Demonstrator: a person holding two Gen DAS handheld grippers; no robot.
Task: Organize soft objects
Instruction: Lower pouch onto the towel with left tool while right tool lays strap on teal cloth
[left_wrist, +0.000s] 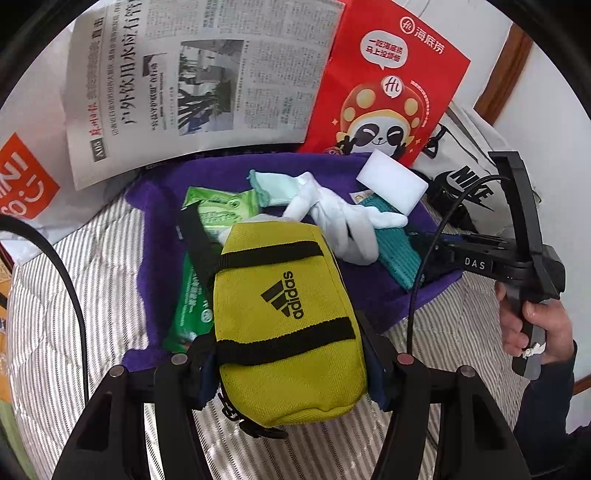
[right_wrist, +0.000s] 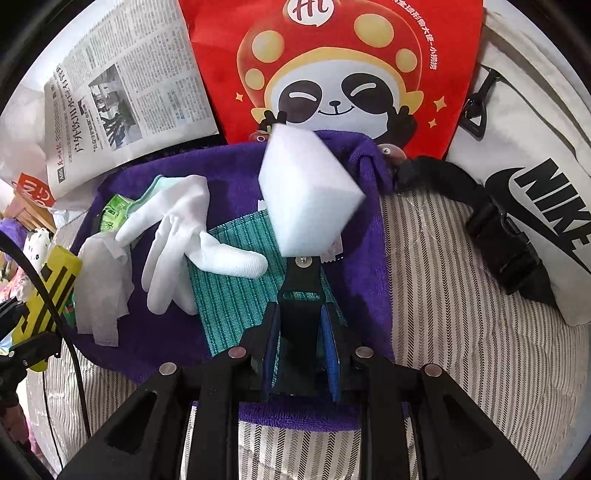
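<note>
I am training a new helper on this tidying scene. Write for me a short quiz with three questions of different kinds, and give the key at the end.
1. True or false: the left claw grips the yellow pouch.
2. What do the white gloves lie on?
A. the purple towel
B. a newspaper
C. a red bag
3. Short answer: which claw carries the white sponge?

Key: 1 true; 2 A; 3 the right claw.
</note>
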